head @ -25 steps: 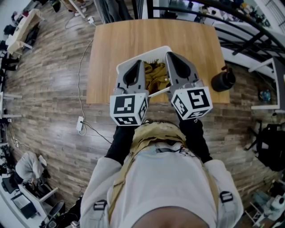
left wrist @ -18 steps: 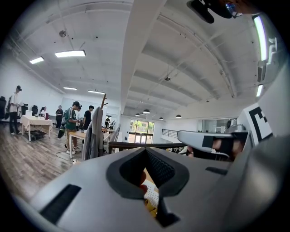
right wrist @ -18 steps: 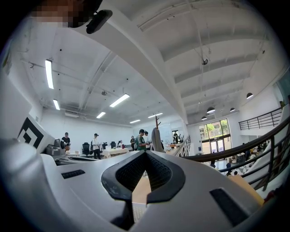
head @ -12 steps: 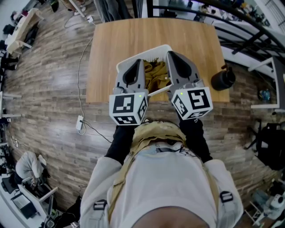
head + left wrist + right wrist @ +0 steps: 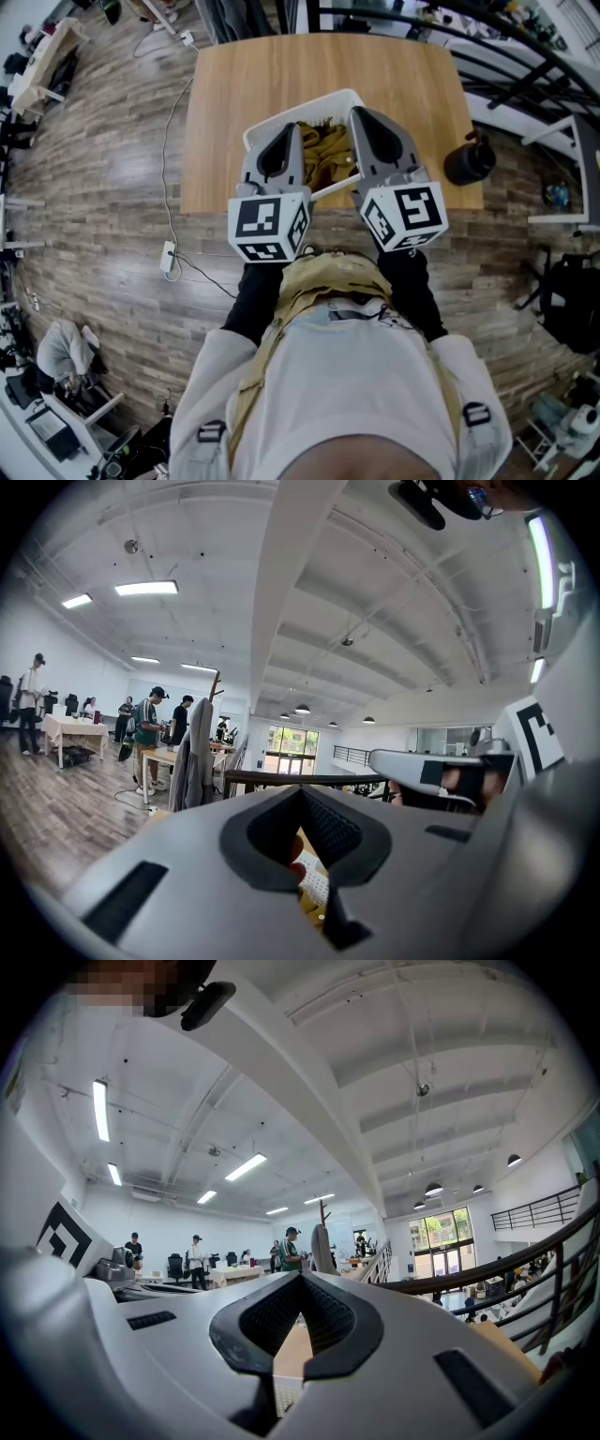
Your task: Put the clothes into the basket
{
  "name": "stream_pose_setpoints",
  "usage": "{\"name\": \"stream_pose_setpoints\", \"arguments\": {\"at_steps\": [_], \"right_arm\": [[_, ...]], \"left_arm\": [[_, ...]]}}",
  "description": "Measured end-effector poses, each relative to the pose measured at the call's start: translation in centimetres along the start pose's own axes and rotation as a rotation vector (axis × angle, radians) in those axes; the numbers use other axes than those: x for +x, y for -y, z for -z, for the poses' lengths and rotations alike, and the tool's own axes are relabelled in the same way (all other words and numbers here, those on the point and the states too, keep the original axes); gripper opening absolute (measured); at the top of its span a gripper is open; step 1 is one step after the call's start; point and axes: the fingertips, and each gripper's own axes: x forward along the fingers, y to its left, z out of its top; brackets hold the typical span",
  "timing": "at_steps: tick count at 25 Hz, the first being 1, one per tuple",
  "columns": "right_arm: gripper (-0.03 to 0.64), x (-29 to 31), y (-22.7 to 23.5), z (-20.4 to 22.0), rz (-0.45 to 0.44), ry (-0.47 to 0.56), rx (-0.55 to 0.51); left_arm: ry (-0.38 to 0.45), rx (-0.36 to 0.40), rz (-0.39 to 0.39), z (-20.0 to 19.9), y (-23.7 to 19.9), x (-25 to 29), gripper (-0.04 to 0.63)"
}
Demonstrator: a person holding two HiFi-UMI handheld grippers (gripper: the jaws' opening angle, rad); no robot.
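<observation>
A white mesh basket (image 5: 274, 128) stands on the wooden table (image 5: 281, 75) with mustard-yellow clothes (image 5: 328, 150) piled inside. Both grippers hover above the basket's near side, tilted upward. My left gripper (image 5: 292, 131) is over the basket's left part and my right gripper (image 5: 358, 114) over its right part. In the left gripper view the jaws (image 5: 301, 790) meet at the tip, with a scrap of yellow cloth (image 5: 309, 902) and white mesh showing far below the gap. In the right gripper view the jaws (image 5: 300, 1276) also meet, with nothing held.
A black kettle-like vessel (image 5: 466, 166) stands at the table's right edge. A cable (image 5: 172, 169) and power strip (image 5: 170, 261) lie on the wooden floor to the left. Railings (image 5: 525, 66) run at the back right. People (image 5: 145, 728) stand at desks far off.
The table and basket sit slightly higher in the head view. Both grippers keep the same pose and stay shut.
</observation>
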Motion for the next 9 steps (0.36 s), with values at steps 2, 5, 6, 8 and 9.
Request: {"name": "stream_pose_setpoints", "arguments": {"at_steps": [2,5,6,8,9], "right_arm": [[0.02,-0.04,-0.05,-0.04,-0.002,-0.003,-0.002],[0.02,-0.21,-0.03,-0.15,-0.002,-0.002,-0.003],[0.02,-0.29,-0.02,-0.17,-0.001,-0.001,-0.003],[0.02,-0.45,-0.01,-0.21,0.001,0.001,-0.003],[0.02,-0.52,-0.01,-0.22,0.001,0.002,-0.003]], "left_arm": [[-0.001,0.001,0.003,-0.04,0.08,-0.02,0.0],[-0.002,0.001,0.002,-0.07,0.14,-0.14,0.0],[-0.002,0.001,0.002,-0.06,0.14,-0.2,0.0],[-0.001,-0.001,0.0,-0.02,0.17,-0.3,0.0],[0.0,-0.001,0.0,0.0,0.19,-0.35,0.0]]}}
